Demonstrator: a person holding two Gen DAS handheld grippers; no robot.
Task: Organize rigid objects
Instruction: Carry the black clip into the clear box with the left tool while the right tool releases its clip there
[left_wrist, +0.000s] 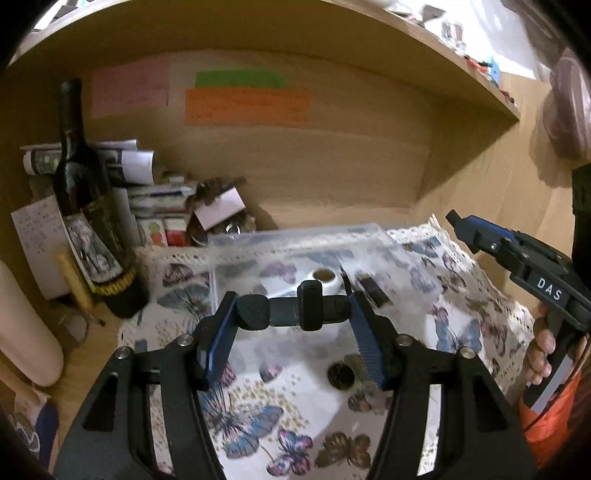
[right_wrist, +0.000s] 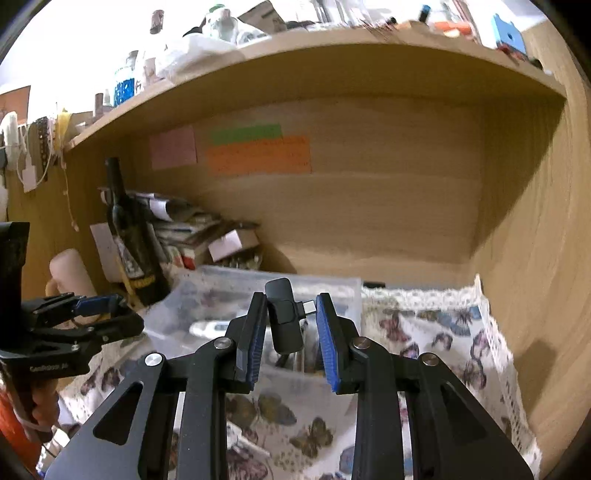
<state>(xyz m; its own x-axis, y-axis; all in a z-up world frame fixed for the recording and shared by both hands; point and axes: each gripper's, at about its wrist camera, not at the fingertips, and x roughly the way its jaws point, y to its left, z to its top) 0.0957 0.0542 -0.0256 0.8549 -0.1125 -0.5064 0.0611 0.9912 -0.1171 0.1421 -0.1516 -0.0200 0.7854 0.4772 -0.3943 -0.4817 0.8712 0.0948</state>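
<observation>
My left gripper (left_wrist: 291, 310) is shut on a small black wireless microphone (left_wrist: 295, 308) with a foam tip, held crosswise above the front edge of a clear plastic box (left_wrist: 295, 240). My right gripper (right_wrist: 291, 314) is shut on a black receiver dongle with a USB-C plug (right_wrist: 284, 319), held over the same clear box (right_wrist: 332, 284). Inside the box lie a white tape roll (left_wrist: 327, 278) and a dark stick-shaped item (left_wrist: 373, 288). A round coin (left_wrist: 340, 374) lies on the butterfly cloth (left_wrist: 258, 406) between my left fingers.
A dark wine bottle (left_wrist: 88, 221) stands at the left, next to stacked papers and small boxes (left_wrist: 166, 206). The wooden shelf back wall (left_wrist: 332, 166) carries coloured notes. A side wall (right_wrist: 535, 258) closes the right. The other gripper (left_wrist: 517, 258) shows at right.
</observation>
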